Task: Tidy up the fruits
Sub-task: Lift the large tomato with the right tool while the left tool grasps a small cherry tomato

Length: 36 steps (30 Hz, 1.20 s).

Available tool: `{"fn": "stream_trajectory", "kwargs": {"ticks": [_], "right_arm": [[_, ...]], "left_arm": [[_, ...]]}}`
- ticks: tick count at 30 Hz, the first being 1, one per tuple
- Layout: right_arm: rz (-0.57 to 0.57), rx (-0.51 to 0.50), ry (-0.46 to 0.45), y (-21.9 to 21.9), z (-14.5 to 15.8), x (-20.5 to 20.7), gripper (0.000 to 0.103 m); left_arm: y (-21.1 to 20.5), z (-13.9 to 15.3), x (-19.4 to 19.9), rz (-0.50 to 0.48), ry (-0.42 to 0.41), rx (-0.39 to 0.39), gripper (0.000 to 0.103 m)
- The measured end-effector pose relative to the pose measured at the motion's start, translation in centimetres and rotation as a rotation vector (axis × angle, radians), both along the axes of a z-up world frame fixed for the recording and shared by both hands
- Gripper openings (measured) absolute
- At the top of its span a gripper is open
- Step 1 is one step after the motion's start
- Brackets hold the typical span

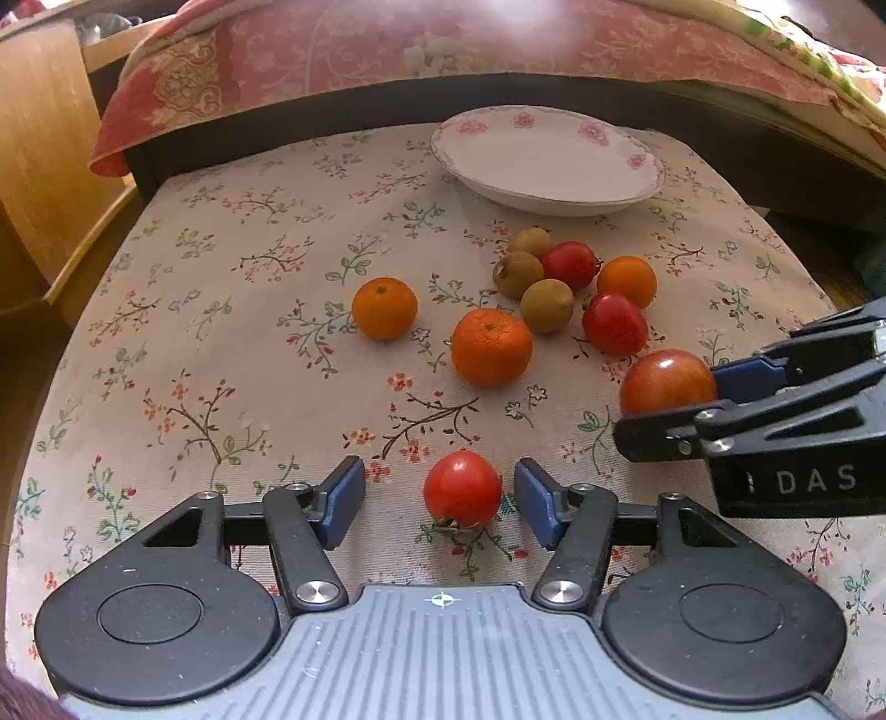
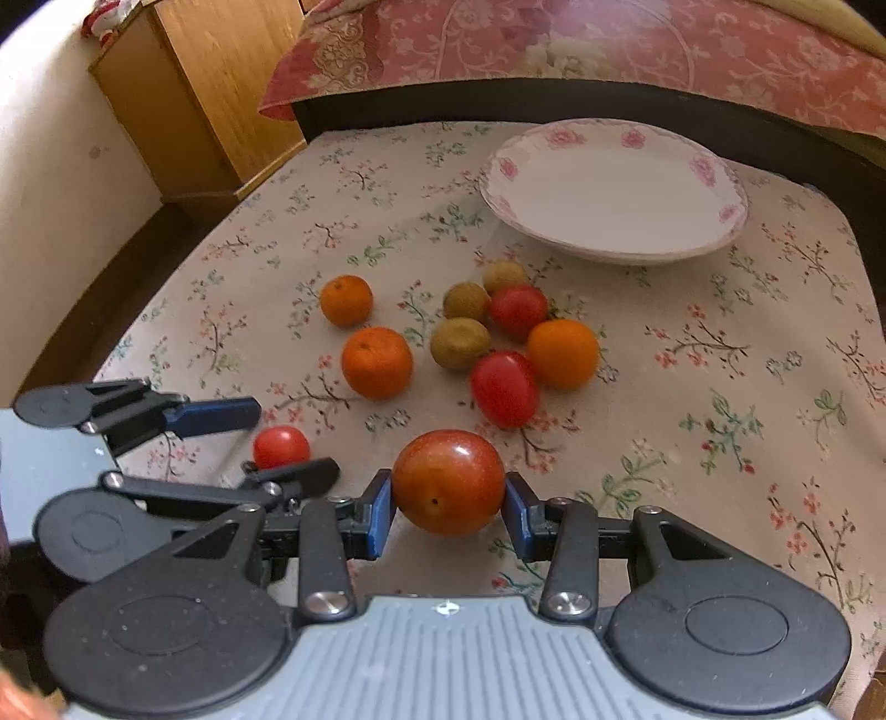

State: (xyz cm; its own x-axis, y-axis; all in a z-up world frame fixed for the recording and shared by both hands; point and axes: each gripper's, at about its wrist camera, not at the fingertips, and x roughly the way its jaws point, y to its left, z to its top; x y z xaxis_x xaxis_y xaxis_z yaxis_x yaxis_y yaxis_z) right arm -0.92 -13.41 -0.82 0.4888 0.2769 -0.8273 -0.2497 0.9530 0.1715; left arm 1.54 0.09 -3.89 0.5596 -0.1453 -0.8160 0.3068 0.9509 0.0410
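Observation:
My left gripper (image 1: 440,501) is open around a small red tomato (image 1: 462,487) lying on the floral cloth; its pads do not touch it. It also shows in the right wrist view (image 2: 281,446). My right gripper (image 2: 449,512) is shut on a large orange-red tomato (image 2: 448,482), also seen in the left wrist view (image 1: 667,382). Further back lie several fruits: oranges (image 1: 491,354), two red tomatoes (image 1: 613,323) and three brownish-green kiwis (image 1: 546,305). A white plate with pink flowers (image 1: 545,160) sits empty at the back.
The floral tablecloth (image 1: 221,310) covers a small table. A dark bed frame with a red patterned blanket (image 1: 387,50) stands right behind it. A wooden cabinet (image 2: 205,94) stands at the left. The table edges drop off left and right.

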Motion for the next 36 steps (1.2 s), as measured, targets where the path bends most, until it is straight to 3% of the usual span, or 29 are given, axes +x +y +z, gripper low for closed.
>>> {"fn": "stream_trajectory", "kwargs": {"ticks": [7,8,12,14,20,24,32,36], "right_arm": [[-0.004,-0.026,-0.001,-0.4,-0.2,-0.5,0.044],[-0.006,-0.029,-0.001,-0.5,-0.2,-0.6,0.044],[-0.008,-0.037,-0.001,-0.8,-0.3,-1.1,0.044],[-0.013,-0.037,0.007,-1.0,-0.1,-1.2,0.044],[-0.026,-0.044,0.018,-1.7,0.0,-1.4,0.044],[-0.037,-0.045,0.016,-2.1,0.3,-1.3,0.044],[-0.058,-0.015,-0.036,-2.4,2.2,-0.7,0.044],[-0.078,-0.018,-0.055,-2.6,2.8,0.1,0.044]], "left_arm": [[0.2,-0.1,-0.2,0.013,-0.004,0.0,0.074],[0.1,0.0,-0.2,0.012,-0.003,0.0,0.071],[-0.8,0.3,-0.6,-0.041,-0.01,0.012,0.044],[-1.3,0.4,-0.8,-0.06,-0.007,0.014,0.036],[-1.8,0.6,-0.7,-0.067,0.025,0.038,0.036],[-2.1,0.8,-0.3,-0.075,0.041,0.004,0.035],[-2.8,2.8,1.3,-0.088,0.014,-0.069,0.035],[-3.5,3.5,2.7,-0.093,-0.011,-0.068,0.035]]}}
